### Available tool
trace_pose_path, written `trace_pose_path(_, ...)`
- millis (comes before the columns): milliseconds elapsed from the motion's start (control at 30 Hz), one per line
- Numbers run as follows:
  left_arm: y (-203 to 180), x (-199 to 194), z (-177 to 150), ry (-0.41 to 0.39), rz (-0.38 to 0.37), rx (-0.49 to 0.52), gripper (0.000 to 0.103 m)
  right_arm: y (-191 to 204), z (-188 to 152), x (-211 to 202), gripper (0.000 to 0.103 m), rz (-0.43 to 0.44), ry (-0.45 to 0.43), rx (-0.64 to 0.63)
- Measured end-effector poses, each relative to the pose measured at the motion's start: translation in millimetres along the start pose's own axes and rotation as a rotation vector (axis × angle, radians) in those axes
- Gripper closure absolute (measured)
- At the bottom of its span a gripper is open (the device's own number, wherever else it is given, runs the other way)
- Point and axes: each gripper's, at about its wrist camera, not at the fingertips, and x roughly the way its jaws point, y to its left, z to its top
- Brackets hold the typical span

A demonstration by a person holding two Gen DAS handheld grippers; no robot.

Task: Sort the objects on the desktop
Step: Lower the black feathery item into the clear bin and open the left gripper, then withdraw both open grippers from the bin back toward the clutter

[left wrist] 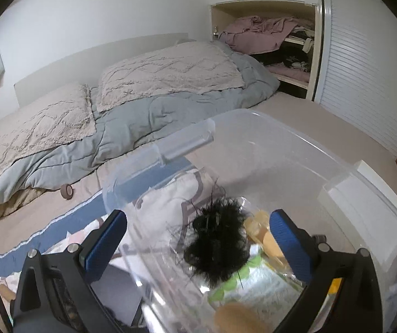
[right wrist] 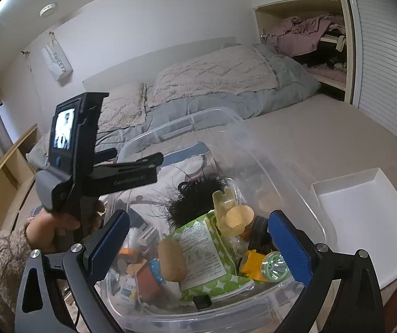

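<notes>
A clear plastic bin [right wrist: 187, 119] stands on the bed and holds several small items. Among them are a black fluffy thing [right wrist: 195, 197], a green-dotted packet [right wrist: 206, 252], a yellow flashlight [right wrist: 265, 266] and a brown potato-like piece [right wrist: 172, 260]. My right gripper [right wrist: 199, 247] hangs open over the bin's near side with nothing between its pads. A hand holds my left gripper [right wrist: 134, 158] at the bin's left rim. In the left wrist view, that gripper [left wrist: 198, 247] is wide open above the bin [left wrist: 253, 116]. The black fluffy thing [left wrist: 217, 247] lies below, untouched.
A white tray [right wrist: 364, 222] sits on the bed right of the bin. A tape roll [left wrist: 67, 191] lies by the grey duvet [left wrist: 148, 116], with pillows behind it. An open wardrobe shelf [left wrist: 265, 41] with clothes is at the back right.
</notes>
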Motion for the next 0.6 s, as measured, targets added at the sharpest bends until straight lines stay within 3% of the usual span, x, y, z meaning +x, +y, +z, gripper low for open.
trace_pose_path(600,-2,-102,-40,-0.056,-0.076,-0.043,0.000,1,-15,-27,0.003,-0.122,-0.067,0.050)
